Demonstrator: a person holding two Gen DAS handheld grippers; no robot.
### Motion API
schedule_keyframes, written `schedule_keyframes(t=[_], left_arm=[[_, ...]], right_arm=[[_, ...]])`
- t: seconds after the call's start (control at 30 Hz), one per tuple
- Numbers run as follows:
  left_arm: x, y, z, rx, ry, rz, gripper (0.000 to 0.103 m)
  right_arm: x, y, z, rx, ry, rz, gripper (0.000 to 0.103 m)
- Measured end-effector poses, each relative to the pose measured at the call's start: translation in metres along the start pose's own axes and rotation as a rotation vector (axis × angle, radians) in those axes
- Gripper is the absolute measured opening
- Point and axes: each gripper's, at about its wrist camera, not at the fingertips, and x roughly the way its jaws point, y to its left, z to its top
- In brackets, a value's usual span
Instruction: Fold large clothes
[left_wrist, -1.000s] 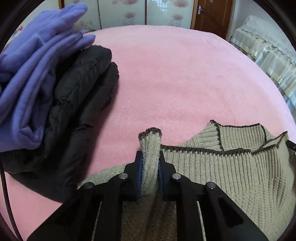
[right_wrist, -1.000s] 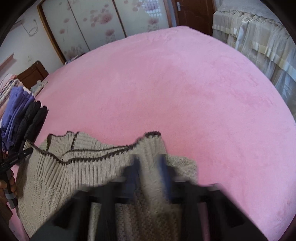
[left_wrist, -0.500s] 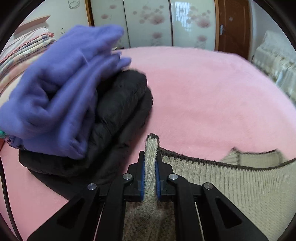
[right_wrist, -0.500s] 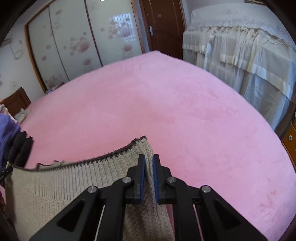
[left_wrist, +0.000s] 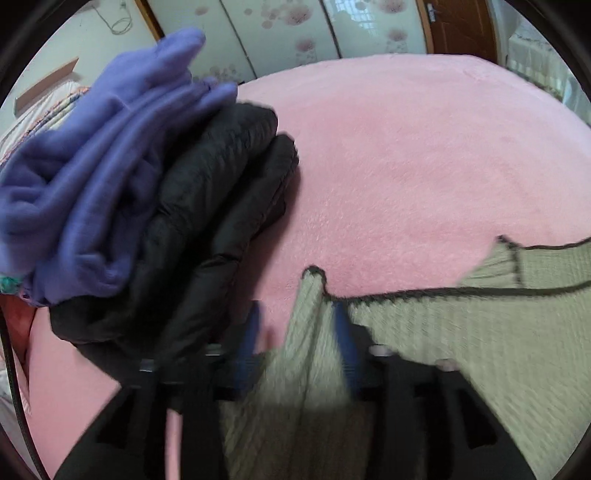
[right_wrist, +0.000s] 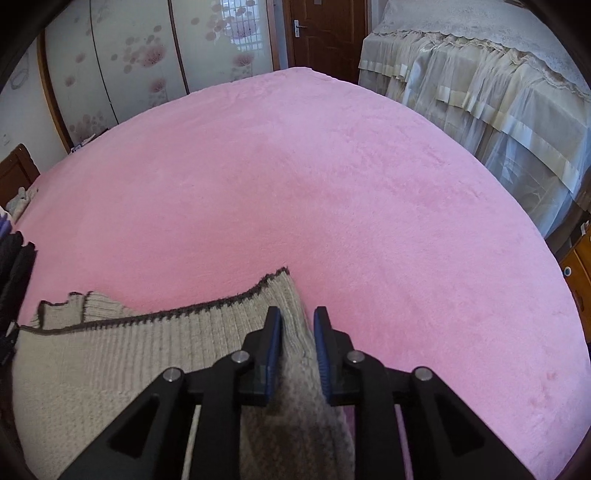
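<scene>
Both grippers have just spread apart, letting go of the beige sweater (right_wrist: 122, 354), whose dark-trimmed hem runs left to right across the pink bed (right_wrist: 332, 177). Left gripper (left_wrist: 295, 332) and right gripper (right_wrist: 297, 325) each straddle a corner loosely, folded clothes (left_wrist: 147, 192) stacked just left.

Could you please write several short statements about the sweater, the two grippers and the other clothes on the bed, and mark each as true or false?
1. The beige ribbed knit sweater with dark brown trim lies on a pink plush bed cover. True.
2. The right gripper has its fingers clamped tight on the sweater. False: the fingers stand apart, with the knit loose between them.
3. A folded purple fleece garment rests on a folded black quilted jacket. True.
4. The left gripper is sharp in its view. False: it is motion-blurred, with its fingers apart.
5. The sweater covers the black jacket. False: they lie apart.
</scene>
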Motion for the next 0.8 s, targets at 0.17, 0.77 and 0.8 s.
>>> schedule_keyframes(t=[0.17, 0.77, 0.8], left_arm=[[-0.08, 0.021, -0.007, -0.077, -0.055, -0.148, 0.079], [-0.23, -0.006, -0.168, -0.09, -0.105, -0.387, 0.09], [-0.224, -0.013, -0.177, -0.075, -0.102, -0.353, 0.09]], right_arm=[[-0.069, 0.004, -0.012, -0.016, -0.058, 0.12, 0.02], [-0.199, 0.077, -0.172, -0.171, -0.148, 0.352, 0.04], [-0.194, 0.088, -0.184, -0.199, -0.136, 0.356, 0.04]])
